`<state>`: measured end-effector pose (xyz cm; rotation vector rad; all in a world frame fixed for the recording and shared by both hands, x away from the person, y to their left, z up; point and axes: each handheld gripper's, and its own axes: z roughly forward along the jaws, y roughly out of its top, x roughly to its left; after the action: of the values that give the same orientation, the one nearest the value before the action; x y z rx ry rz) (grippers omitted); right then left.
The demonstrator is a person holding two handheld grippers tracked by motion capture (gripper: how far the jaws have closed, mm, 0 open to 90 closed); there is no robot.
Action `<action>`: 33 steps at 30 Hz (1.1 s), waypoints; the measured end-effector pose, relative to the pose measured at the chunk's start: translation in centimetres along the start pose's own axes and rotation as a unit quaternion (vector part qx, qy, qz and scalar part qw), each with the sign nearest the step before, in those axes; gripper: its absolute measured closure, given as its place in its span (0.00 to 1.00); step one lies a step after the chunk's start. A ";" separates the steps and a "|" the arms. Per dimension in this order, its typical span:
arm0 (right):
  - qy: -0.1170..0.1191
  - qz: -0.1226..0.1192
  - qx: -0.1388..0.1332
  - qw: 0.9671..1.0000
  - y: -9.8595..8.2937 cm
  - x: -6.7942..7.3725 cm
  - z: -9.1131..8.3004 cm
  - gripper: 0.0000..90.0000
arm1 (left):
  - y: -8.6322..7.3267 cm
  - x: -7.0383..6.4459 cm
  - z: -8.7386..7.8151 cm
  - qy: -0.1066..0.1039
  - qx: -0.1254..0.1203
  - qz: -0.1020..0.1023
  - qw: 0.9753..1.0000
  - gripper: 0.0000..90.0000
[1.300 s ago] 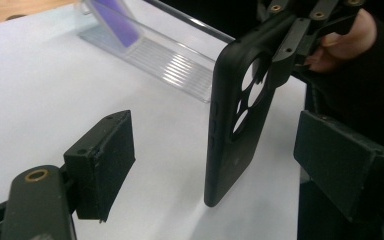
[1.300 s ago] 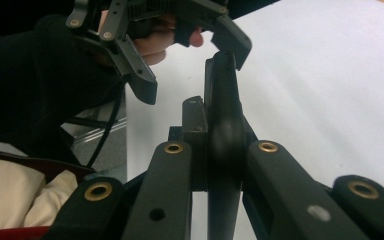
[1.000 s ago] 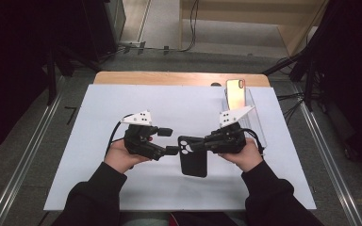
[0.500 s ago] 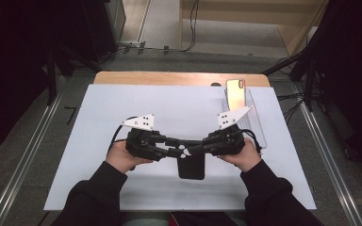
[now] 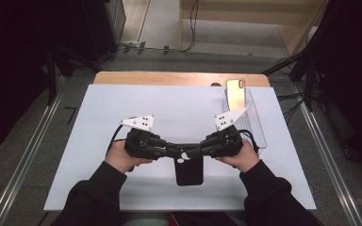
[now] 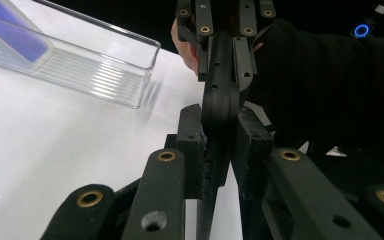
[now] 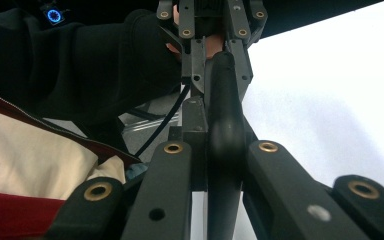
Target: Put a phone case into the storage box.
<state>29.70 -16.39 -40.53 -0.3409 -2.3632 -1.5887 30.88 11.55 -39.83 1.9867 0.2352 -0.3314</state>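
Flat black rectangular phone case [image 5: 189,169], lower centre, was clamped at top edge by left gripper [image 5: 178,152] and right gripper [image 5: 192,152]; both jaws closed on it, steadying it from opposite sides above white bench [image 5: 99,108].

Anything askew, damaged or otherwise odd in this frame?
Nothing stands out. Both claws, left and right, clamp the top edge of the black phone case over the white mat. A phone leans tidily in the clear tray.
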 end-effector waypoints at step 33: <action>-0.166 0.013 -0.043 0.985 -0.8 0.4 -0.8 0.29 | 0.7 -0.4 -2.3 0.092 -0.022 -0.025 0.995 0.86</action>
<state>29.10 -17.44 -40.77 -0.7019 -2.5157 -1.7417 31.05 13.36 -38.16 1.9705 0.4076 -0.1728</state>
